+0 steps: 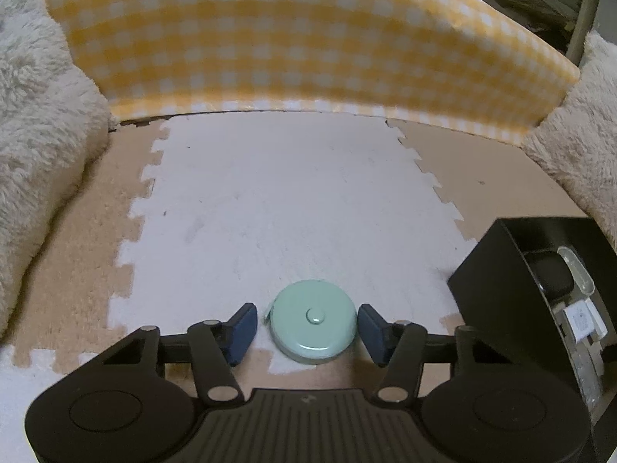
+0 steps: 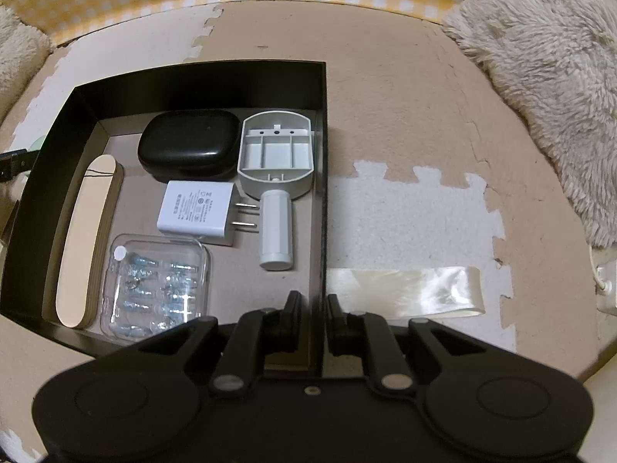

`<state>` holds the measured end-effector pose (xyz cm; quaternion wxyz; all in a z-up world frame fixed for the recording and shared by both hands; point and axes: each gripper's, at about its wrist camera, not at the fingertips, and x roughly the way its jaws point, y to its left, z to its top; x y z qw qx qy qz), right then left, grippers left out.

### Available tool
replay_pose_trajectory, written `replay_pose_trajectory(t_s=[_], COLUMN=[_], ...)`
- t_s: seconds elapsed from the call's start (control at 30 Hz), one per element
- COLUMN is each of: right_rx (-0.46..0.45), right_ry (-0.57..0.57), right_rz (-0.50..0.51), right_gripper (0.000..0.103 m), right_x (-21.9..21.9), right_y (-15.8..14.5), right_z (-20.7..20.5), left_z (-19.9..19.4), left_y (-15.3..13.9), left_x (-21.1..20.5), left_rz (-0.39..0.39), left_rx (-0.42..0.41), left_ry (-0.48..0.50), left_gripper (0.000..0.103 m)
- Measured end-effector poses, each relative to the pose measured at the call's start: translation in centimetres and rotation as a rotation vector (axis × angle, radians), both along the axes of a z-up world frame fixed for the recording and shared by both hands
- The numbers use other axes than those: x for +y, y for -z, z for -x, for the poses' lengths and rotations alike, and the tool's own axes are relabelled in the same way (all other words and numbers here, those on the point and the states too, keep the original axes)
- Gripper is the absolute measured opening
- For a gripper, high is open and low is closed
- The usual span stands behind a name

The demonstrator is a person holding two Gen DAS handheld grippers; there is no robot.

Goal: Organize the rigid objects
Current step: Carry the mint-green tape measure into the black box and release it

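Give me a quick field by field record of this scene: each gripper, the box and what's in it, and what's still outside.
left gripper: open, fingers either side of the mint tape measure, not touching
right gripper: shut on the right wall of the black box
box contents: black case, white charger, clear plastic case, wooden sticks, grey handled part
outside box: tape measure on white foam mat; cream ribbon right of box

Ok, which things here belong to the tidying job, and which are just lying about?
Job: mint tape measure, between the open left hand-held gripper; black box, wall clamped by the right hand-held gripper; charger inside.

Lying about: ribbon, fluffy blanket, gingham cloth.
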<state>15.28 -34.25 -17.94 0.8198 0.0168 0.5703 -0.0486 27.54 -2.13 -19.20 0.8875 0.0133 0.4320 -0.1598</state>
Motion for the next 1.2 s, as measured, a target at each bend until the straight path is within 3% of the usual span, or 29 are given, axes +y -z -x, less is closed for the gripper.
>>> replay_pose_trajectory(t_s=[0.3,0.5,0.83,1.0,1.2], right_rx=[-0.001,-0.002,0.002,0.01,0.01], right_ry=[0.0,-0.007,-0.014,-0.014,-0.014], right_rz=[-0.002,-0.004,0.001,0.002,0.002], right_gripper=[0.014,0.013,0.012,0.012,0.012], right_x=[0.0,0.0,0.2,0.2,0.2], right_y=[0.0,0.0,0.0,0.0,0.0], right_z=[0.0,0.0,0.0,-0.2,-0.3], left_z=[0.2,0.5,3.5,5.7,7.5], left_y=[-0.2,-2.8,-8.0,-8.3,-6.5], left_x=[-0.3,-0.8,-6.0,-9.3,-12.7], left_rz=[-0.009,0.066,0.198,0.151,0.076], left_rx=[-0.005,-0.052,-0.113,-0.118,-0.111], left_ry=[0.015,0.022,0.218,0.328,0.448], left_gripper=[0.052,0.052,0.052,0.052,0.052])
